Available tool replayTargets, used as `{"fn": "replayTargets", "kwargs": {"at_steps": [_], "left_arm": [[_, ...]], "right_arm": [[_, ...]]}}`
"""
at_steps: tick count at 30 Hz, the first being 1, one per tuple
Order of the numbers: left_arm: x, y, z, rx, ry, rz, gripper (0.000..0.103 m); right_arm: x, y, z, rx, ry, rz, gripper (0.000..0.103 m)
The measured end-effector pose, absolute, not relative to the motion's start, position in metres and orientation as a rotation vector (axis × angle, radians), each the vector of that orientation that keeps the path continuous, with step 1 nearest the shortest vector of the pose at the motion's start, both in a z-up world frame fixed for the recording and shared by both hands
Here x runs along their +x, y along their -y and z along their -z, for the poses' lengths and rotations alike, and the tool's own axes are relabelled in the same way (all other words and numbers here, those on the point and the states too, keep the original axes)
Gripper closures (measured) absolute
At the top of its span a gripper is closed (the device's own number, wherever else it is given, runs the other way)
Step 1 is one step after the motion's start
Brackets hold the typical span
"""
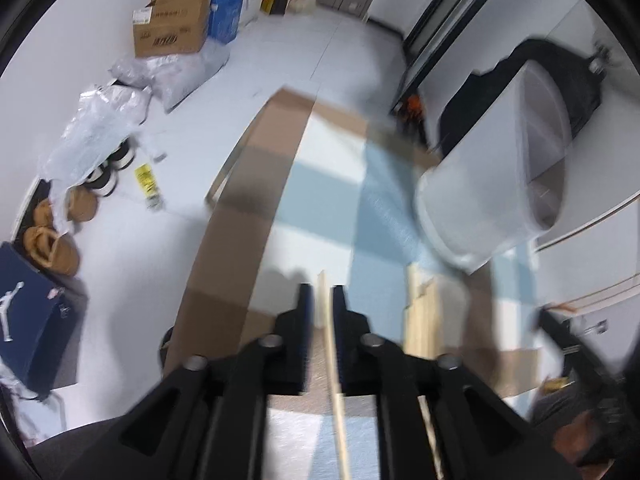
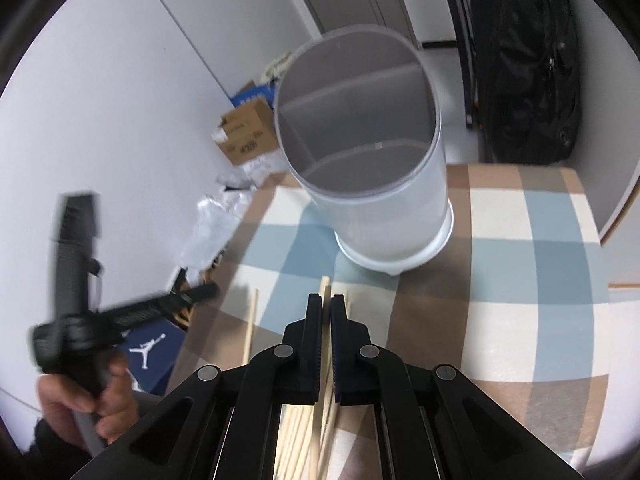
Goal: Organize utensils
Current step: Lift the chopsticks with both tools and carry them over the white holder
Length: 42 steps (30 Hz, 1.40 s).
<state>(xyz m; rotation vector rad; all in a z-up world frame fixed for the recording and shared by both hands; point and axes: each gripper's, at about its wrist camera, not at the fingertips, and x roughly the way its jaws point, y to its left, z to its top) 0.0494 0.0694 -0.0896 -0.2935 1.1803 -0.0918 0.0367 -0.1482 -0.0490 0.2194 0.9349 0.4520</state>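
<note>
Pale wood first: a single chopstick (image 2: 325,344) runs up between my right gripper (image 2: 325,300)'s fingers, which are drawn in narrow on it, its tip poking just past them. I judge I hold it lengthwise so it can be tipped end-first into a holder. Under that gripper lies the loose bundle of chopsticks (image 2: 304,436) on the checked tablecloth (image 2: 520,264), with one stray stick (image 2: 251,324) off to my left near the cloth's edge.

My left gripper (image 1: 320,294) likewise has a thin stick (image 1: 330,340) between its fingers, pressed against one of them; the view is blurred, so I cannot tell whether they truly pinch it. More sticks (image 1: 420,308) lie beside it on the cloth.

Further on stands the white utensil holder (image 2: 380,200), upright on the cloth, open-topped, with a divider inside and nothing in it that I can see. Its mouth faces me, well placed for dropping sticks in. Beyond are a black backpack (image 2: 528,64) and cardboard boxes (image 2: 248,136) on the floor.
</note>
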Motion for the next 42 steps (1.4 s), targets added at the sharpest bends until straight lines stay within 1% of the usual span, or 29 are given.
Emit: {"fn": "replayTargets", "kwargs": {"at_steps": [2, 3, 4, 8, 15, 17, 18, 21, 24, 32, 42], "left_arm": [[0.049, -0.066, 0.096, -0.299, -1.197, 0.102, 0.082], [0.050, -0.064, 0.097, -0.290, -1.205, 0.104, 0.074], [0.051, -0.060, 0.099, -0.264, -1.209, 0.092, 0.067], [0.056, -0.051, 0.109, -0.204, -1.229, 0.058, 0.067], [0.052, -0.027, 0.110, -0.006, -1.186, -0.004, 0.066], [0.050, -0.023, 0.108, 0.020, -1.173, 0.003, 0.082], [0.051, -0.023, 0.108, 0.016, -1.172, 0.017, 0.101], [0.051, -0.024, 0.107, 0.015, -1.162, 0.015, 0.102], [0.051, -0.029, 0.101, -0.045, -1.139, 0.011, 0.102], [0.031, -0.033, 0.051, -0.163, -0.948, 0.061, 0.102], [0.024, -0.034, 0.015, -0.185, -0.810, 0.121, 0.103]], "right_arm": [[0.033, 0.152, 0.042, 0.229, -0.902, -0.462, 0.100], [0.031, 0.155, 0.039, 0.235, -0.893, -0.464, 0.100], [0.029, 0.159, 0.036, 0.243, -0.884, -0.467, 0.100], [0.028, 0.163, 0.033, 0.252, -0.840, -0.477, 0.100], [0.020, 0.183, 0.020, 0.290, -0.788, -0.490, 0.100], [0.020, 0.187, 0.018, 0.305, -0.780, -0.492, 0.100], [0.020, 0.189, 0.017, 0.311, -0.776, -0.492, 0.100], [0.019, 0.192, 0.013, 0.311, -0.761, -0.490, 0.100], [0.016, 0.193, 0.007, 0.298, -0.733, -0.489, 0.100], [0.012, 0.199, -0.005, 0.293, -0.693, -0.475, 0.100], [0.004, 0.195, -0.019, 0.255, -0.640, -0.457, 0.100]]}}
